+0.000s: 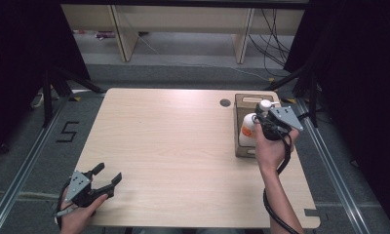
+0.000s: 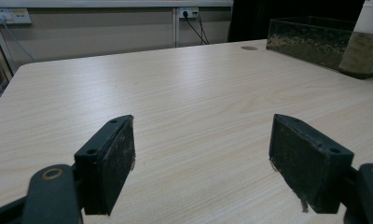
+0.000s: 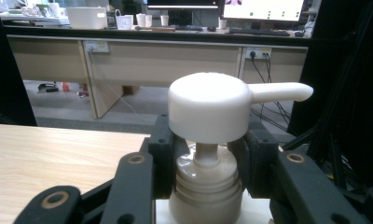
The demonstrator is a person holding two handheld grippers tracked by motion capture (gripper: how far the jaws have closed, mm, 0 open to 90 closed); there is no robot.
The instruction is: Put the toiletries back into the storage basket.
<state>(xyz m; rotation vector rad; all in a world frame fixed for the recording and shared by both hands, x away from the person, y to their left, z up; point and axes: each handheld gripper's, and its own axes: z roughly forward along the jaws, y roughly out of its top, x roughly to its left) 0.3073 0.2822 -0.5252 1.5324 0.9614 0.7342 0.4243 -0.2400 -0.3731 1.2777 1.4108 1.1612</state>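
Observation:
A white pump bottle [image 1: 246,130] with an orange label stands upright in a wooden box [image 1: 236,146] at the table's right edge. My right gripper [image 1: 261,122] is shut on the bottle's neck. In the right gripper view the two black jaws press the ribbed collar just under the pump head [image 3: 208,106], with the gripper's grip point [image 3: 208,156] on the neck and the spout pointing right. My left gripper [image 1: 108,173] rests low over the table's front left corner, open, with only bare tabletop between its pads [image 2: 112,163]. From there the box [image 2: 310,42] shows far off at the upper right.
A round cable hole [image 1: 225,103] sits in the tabletop [image 1: 173,146] just left of the box. Black curtains flank both sides. Desk legs and cables stand on the floor beyond the far edge, and a "5" mark [image 1: 68,131] is on the floor at left.

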